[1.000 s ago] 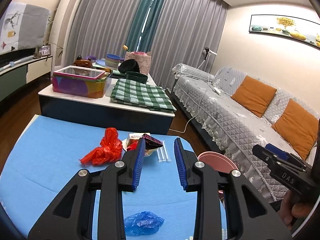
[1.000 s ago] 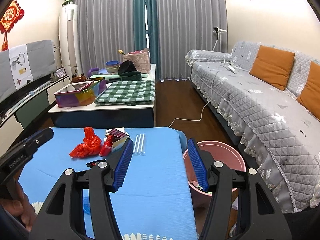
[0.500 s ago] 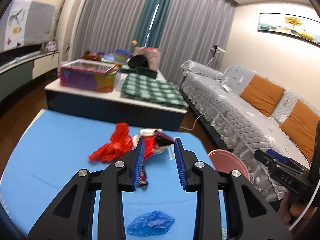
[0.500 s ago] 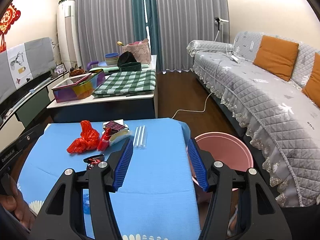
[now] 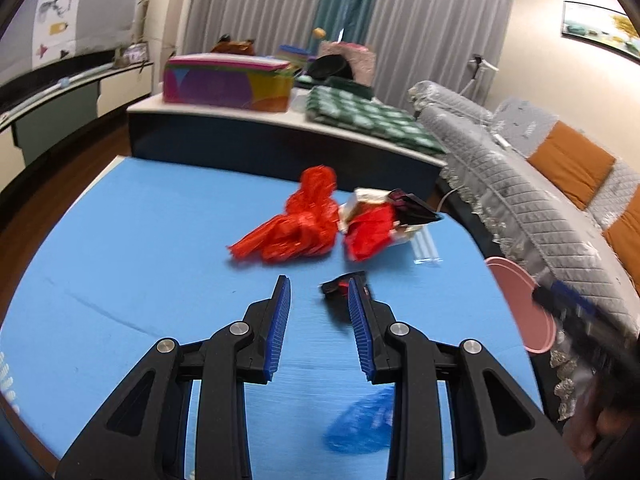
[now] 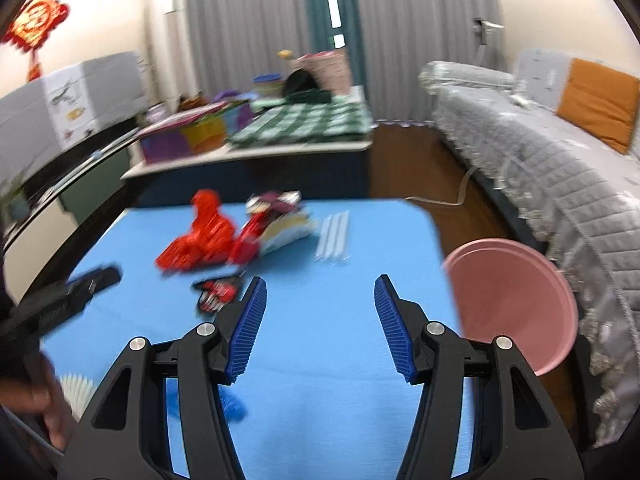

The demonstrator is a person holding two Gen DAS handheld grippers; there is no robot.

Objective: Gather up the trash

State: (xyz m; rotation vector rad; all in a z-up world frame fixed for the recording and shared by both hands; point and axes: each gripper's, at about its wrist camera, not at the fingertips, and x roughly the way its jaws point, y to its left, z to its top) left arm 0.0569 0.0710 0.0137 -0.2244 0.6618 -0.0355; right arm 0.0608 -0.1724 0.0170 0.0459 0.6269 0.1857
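Note:
Trash lies on a blue table (image 5: pixel 140 240): a crumpled red plastic bag (image 5: pixel 296 224), a red and dark snack packet pile (image 5: pixel 380 220), clear straws (image 5: pixel 426 246), a small black-and-red wrapper (image 5: pixel 338 286) and a crumpled blue bag (image 5: pixel 360 424). My left gripper (image 5: pixel 316 296) is open and empty above the table, its right finger just beside the small wrapper. My right gripper (image 6: pixel 320 292) is open wide and empty over the table's right part. The red bag (image 6: pixel 196 240), small wrapper (image 6: pixel 218 294), straws (image 6: pixel 334 236) and a pink bin (image 6: pixel 516 300) show in the right wrist view.
The pink bin (image 5: pixel 524 304) stands off the table's right edge, by a grey covered sofa (image 5: pixel 520 184). A low table (image 5: pixel 280 120) with a coloured box and checked cloth stands behind. White pleated paper (image 6: pixel 78 390) lies at the near left edge.
Both grippers have dropped lower and moved forward over the table. The left one has opened a little wider and come up beside the small black-and-red wrapper.

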